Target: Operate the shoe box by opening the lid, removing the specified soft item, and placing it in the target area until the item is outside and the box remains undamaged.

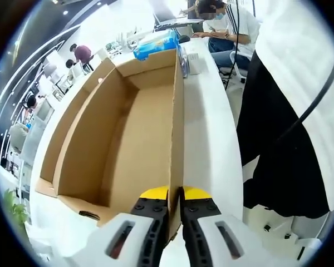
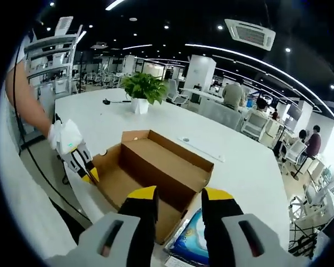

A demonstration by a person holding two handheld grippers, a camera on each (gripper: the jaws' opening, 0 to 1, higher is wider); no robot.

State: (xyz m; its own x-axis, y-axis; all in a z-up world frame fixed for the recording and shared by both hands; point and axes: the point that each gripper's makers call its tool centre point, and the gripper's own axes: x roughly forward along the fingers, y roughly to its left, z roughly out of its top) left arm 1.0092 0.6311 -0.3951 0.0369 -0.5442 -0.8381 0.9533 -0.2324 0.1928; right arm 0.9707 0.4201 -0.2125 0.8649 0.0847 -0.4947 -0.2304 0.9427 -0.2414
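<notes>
Your left tongs [image 1: 175, 194] are clamped on the edge of the cardboard box's [image 1: 128, 139] raised side wall, with its open inside stretching ahead and to their left on the white table [image 1: 209, 128]. Your right tongs [image 2: 178, 194] hang above the box with jaws apart, gripping nothing; a blue packet [image 2: 190, 239] lies just below them. No writing is readable on either.
</notes>
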